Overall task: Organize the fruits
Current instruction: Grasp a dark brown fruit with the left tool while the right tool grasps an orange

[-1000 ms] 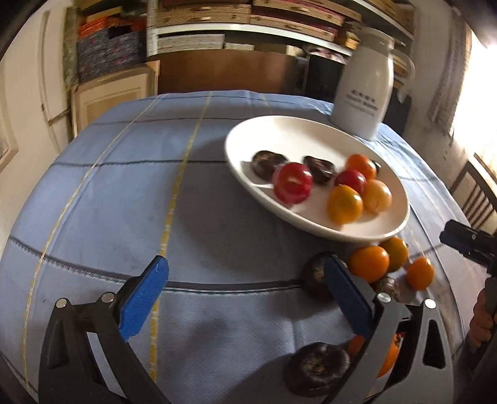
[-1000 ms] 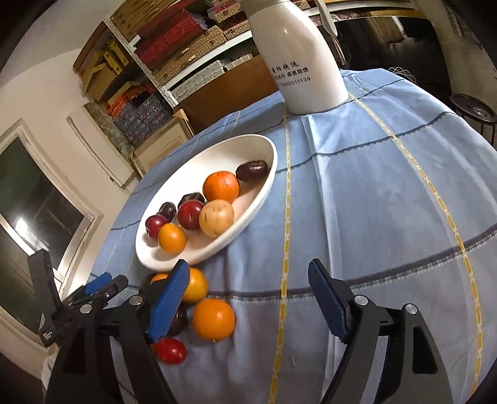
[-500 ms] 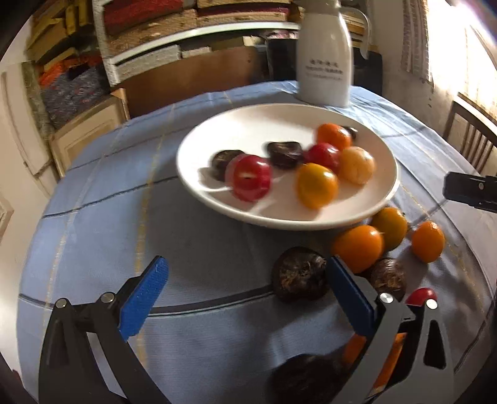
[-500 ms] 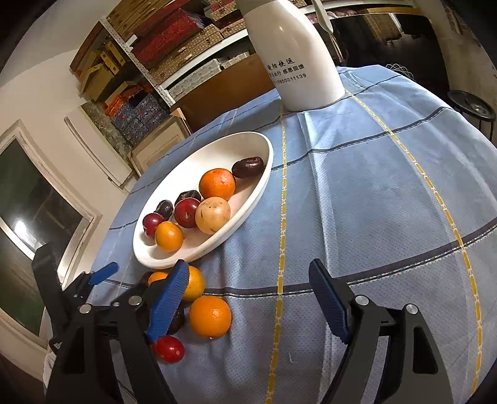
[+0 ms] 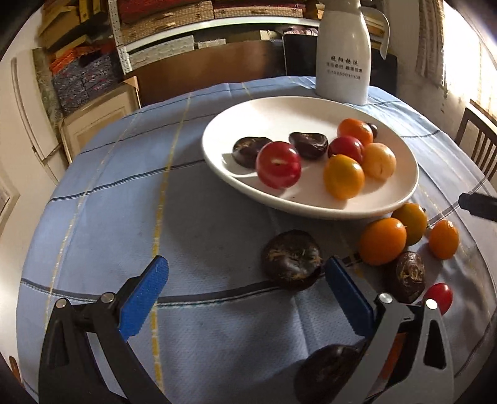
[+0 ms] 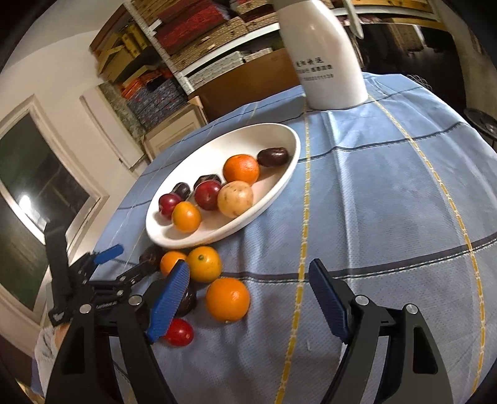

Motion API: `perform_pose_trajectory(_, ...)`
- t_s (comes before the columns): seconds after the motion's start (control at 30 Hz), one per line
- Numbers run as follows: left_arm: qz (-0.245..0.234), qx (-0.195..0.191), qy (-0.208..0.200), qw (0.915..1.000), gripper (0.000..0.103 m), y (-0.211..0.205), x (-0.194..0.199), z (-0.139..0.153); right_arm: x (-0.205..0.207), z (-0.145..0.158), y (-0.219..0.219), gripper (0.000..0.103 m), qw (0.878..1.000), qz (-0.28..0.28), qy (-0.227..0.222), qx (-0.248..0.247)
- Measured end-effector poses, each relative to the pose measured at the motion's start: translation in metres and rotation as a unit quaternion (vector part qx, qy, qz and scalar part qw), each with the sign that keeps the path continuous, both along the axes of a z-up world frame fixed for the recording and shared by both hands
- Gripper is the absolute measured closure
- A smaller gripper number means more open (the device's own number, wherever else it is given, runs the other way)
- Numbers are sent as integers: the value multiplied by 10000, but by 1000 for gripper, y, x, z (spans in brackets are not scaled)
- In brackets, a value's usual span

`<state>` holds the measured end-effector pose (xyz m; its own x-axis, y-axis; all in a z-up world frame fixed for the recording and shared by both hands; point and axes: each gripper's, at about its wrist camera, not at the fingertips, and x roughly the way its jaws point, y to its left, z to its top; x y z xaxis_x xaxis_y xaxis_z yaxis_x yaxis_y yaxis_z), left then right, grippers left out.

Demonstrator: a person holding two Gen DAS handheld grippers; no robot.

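Note:
A white oval plate (image 5: 279,118) (image 6: 273,136) holds several fruits, among them a red plum (image 5: 278,164) and oranges. Loose fruit lies on the blue cloth in front of it: a dark wrinkled fruit (image 5: 292,259), oranges (image 5: 382,241) (image 6: 227,299), a small red tomato (image 5: 438,296) (image 6: 179,332). My left gripper (image 5: 245,301) is open and empty, its right finger just beside the dark fruit. My right gripper (image 6: 248,301) is open and empty above the cloth, right of the loose fruit. The left gripper also shows in the right wrist view (image 6: 124,264).
A tall white jug (image 5: 343,49) (image 6: 323,52) stands behind the plate. Shelves with boxes (image 5: 174,18) line the back wall. A wooden chair (image 5: 476,140) stands at the right of the round table. The right gripper's tip (image 5: 478,202) shows at the left wrist view's right edge.
My left gripper has swung toward the loose fruit, so the dark fruit now lies just ahead of its right finger. My right gripper has moved a little closer to the oranges.

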<state>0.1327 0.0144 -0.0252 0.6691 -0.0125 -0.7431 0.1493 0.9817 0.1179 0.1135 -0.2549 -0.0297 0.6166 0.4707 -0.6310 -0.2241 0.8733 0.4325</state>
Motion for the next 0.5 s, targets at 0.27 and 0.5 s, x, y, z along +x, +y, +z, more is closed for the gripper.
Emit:
perform_pose_trajectory(0.27,-254,-456,438,9977,32,-1,15,-12,-9,-7,19,43,9986,433,84,-282)
perform_pose_trajectory(0.5,-517,-473,378,9968,59,-14,10,-10,-10,-17,39,59,9953,679,228,-658)
